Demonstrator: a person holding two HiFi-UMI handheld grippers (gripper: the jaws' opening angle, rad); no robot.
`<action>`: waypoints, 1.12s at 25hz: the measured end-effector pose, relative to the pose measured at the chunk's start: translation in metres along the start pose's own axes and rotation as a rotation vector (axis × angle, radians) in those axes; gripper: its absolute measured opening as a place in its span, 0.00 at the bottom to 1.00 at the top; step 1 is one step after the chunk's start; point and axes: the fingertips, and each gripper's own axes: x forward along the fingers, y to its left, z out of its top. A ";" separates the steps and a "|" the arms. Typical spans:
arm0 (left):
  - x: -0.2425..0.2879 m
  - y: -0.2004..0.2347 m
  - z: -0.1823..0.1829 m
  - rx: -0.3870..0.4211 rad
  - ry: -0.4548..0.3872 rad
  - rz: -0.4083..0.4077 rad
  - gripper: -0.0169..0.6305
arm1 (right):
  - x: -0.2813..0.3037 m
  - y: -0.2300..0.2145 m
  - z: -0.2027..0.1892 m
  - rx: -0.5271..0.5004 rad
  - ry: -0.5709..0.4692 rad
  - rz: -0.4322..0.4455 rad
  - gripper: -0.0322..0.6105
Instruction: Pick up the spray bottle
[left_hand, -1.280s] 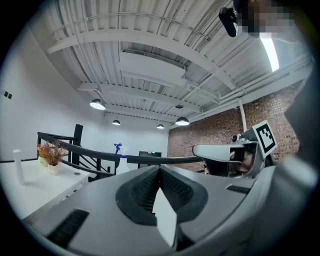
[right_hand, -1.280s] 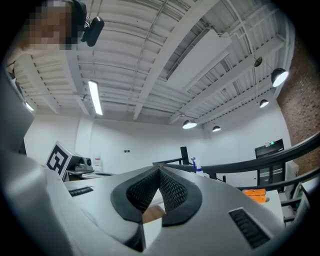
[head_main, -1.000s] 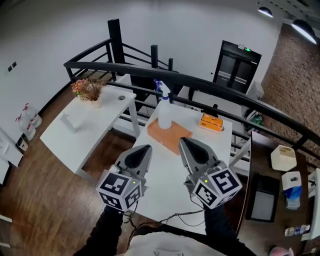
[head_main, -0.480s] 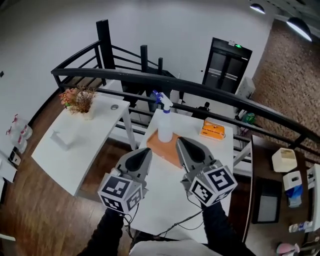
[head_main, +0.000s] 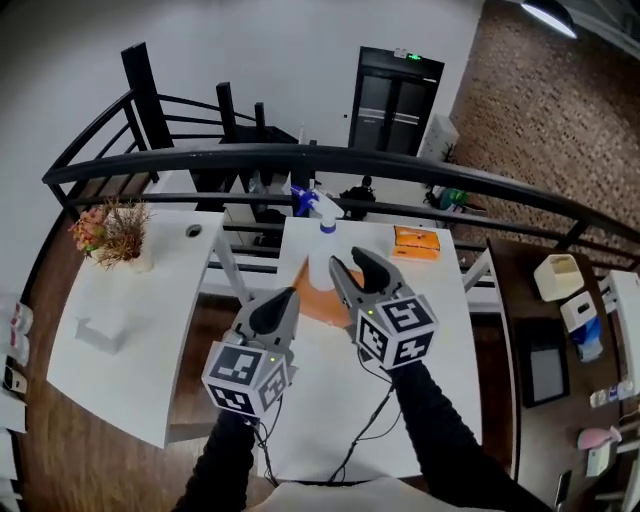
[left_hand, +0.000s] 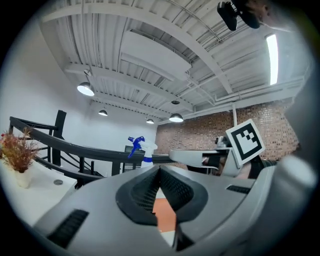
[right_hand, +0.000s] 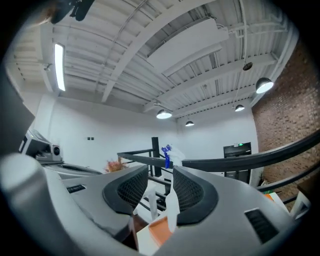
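The spray bottle (head_main: 320, 262), white with a blue trigger head, stands upright on an orange mat (head_main: 312, 303) on the white table (head_main: 440, 330). My right gripper (head_main: 348, 264) is just short of the bottle. Its jaws are opening, and the pads press on nothing. In the right gripper view the bottle (right_hand: 172, 205) shows through the gap of the right gripper (right_hand: 160, 172), a little ahead of the tips. My left gripper (head_main: 287, 298) hovers left of the mat, shut and empty. The left gripper view has the left gripper (left_hand: 160, 169) closed, with the bottle (left_hand: 143, 151) ahead and the right gripper (left_hand: 197, 156) beside it.
An orange box (head_main: 416, 241) lies at the table's far right. A black railing (head_main: 300, 160) runs behind the table. A second white table (head_main: 110, 330) to the left carries a pot of dried flowers (head_main: 112, 230). Shelves with small items stand at the right (head_main: 575, 300).
Both grippers moved forward toward the spray bottle. The right gripper's jaws, closed before, have parted. The left gripper stays shut.
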 end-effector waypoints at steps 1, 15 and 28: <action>0.004 0.004 -0.002 0.000 0.006 -0.014 0.03 | 0.012 -0.006 -0.004 -0.011 0.003 -0.023 0.24; 0.006 0.046 -0.033 -0.044 0.068 -0.083 0.03 | 0.126 -0.034 -0.045 -0.124 0.044 -0.228 0.44; -0.017 0.053 -0.059 -0.076 0.118 -0.073 0.03 | 0.141 -0.038 -0.050 -0.141 0.033 -0.259 0.33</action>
